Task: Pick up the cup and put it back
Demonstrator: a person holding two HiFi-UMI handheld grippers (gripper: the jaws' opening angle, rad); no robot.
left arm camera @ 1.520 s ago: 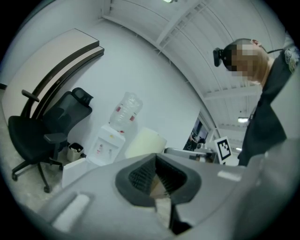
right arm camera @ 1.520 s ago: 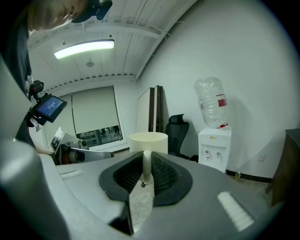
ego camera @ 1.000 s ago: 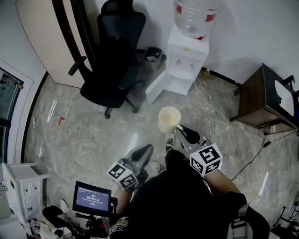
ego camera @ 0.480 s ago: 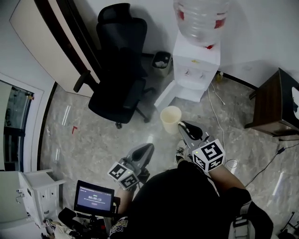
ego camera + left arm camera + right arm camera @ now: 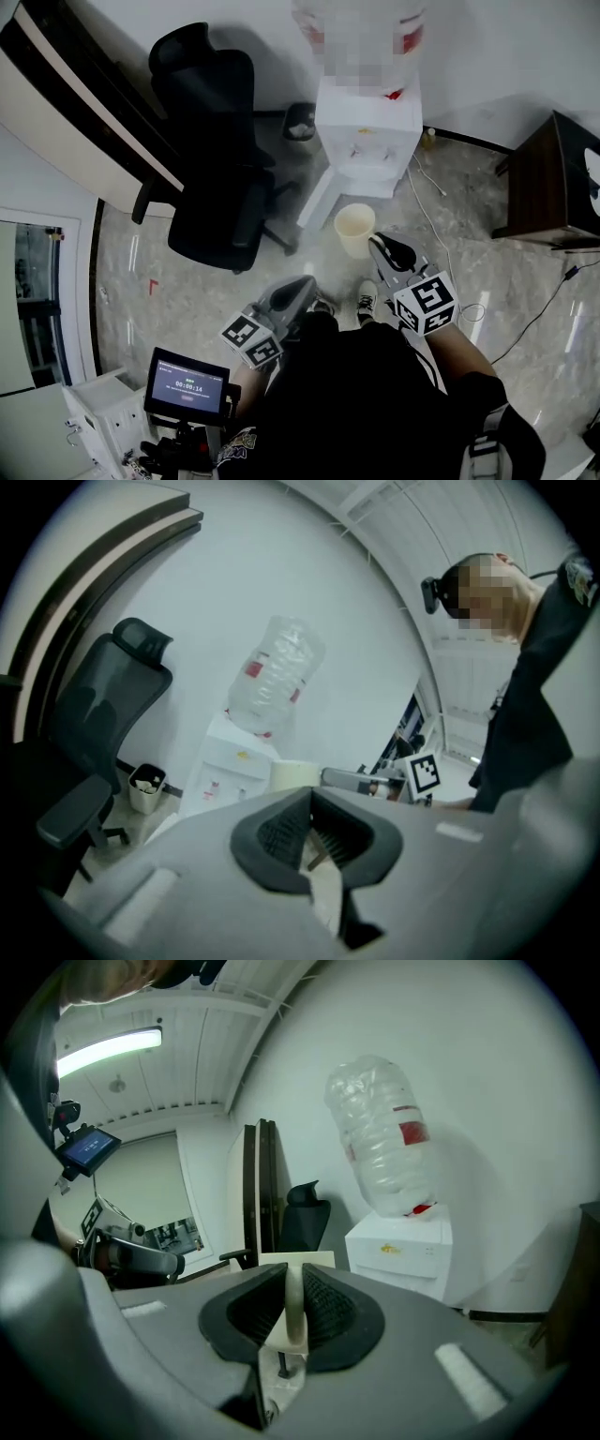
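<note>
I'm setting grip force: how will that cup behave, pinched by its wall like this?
The cup looks thin-walled and seems empty, so it is probably light. The right gripper pinches only one side of its wall, so it may flex or dent under a hard squeeze. Held off-centre, it could swing or slip if jolted.

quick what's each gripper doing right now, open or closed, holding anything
left gripper: closed, nothing in it
right gripper: closed on the cup
</note>
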